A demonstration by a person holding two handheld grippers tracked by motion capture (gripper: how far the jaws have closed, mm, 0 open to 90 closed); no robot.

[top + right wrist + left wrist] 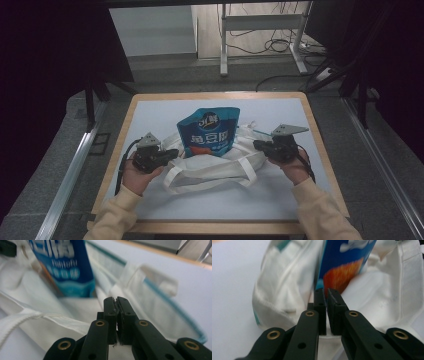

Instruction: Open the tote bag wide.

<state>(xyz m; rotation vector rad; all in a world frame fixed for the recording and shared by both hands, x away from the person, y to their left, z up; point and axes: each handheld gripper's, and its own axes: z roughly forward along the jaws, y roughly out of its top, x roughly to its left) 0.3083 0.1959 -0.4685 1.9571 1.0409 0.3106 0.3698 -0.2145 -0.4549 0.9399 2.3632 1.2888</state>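
White cloth makes up the tote bag, which lies slack and rumpled near the middle of the table, its two broad strap handles looping toward the person. A thin teal trim runs along its rim in the right gripper view. Standing up out of the bag's open mouth is a blue snack pouch, glossy, with white lettering across its front and an orange picture lower down; its lower part sits inside the cloth. The left gripper is at the bag's left edge and the right gripper at its right edge, one on each side of the pouch. Each pair of jaws is pressed together on the bag's rim; in the left gripper view the pinched cloth is hard to make out, so that grip looks likely rather than certain, while in the right gripper view fabric shows between the pads.
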